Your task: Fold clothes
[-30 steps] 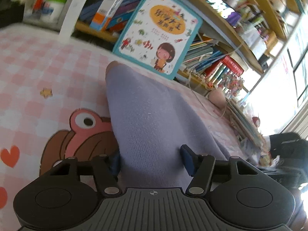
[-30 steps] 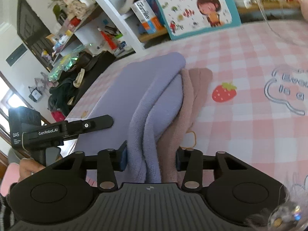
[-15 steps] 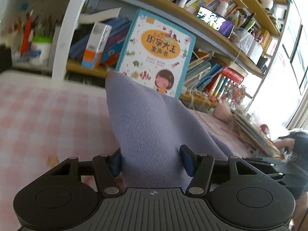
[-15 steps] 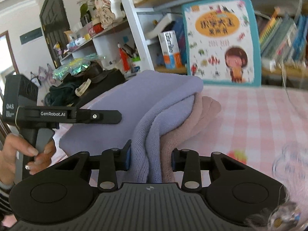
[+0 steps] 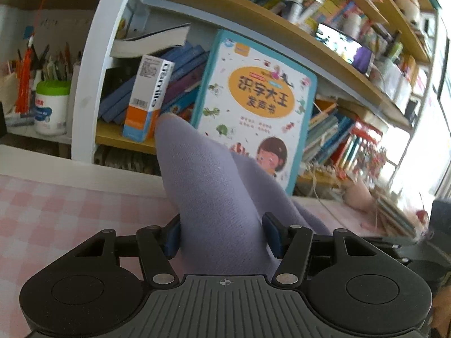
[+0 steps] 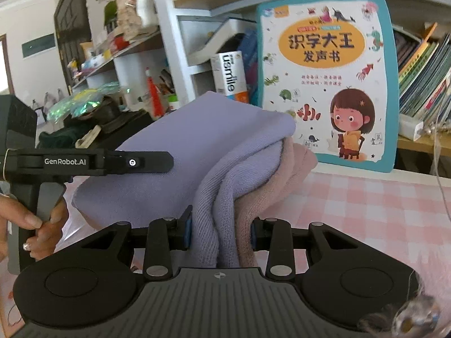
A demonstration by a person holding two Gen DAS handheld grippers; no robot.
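Observation:
A folded lavender garment [image 5: 214, 197] rises between my left gripper's [image 5: 222, 236] blue pads, which press on it from both sides. In the right wrist view the same lavender garment [image 6: 197, 140] lies folded over a dusty pink garment [image 6: 298, 155]. My right gripper [image 6: 221, 231] is shut on the edge of both layers. The bundle hangs between the two grippers, above the pink checked cloth [image 6: 380, 211]. At the left of the right wrist view, a person's hand [image 6: 42, 225] holds the left gripper [image 6: 135, 162], its finger lying over the lavender fabric.
A big children's picture book [image 6: 324, 70] leans on the shelf just behind the bundle, beside an orange and white box [image 5: 146, 98]. Crowded bookshelves [image 5: 366, 129] run to the right. A cup of pens [image 5: 53, 107] and dark clutter [image 6: 93, 124] stand to the left.
Both grippers carried the bundle off the checked cloth toward the bookshelf. The cartoon print and strawberry dropped out of view, and the picture book now looms close.

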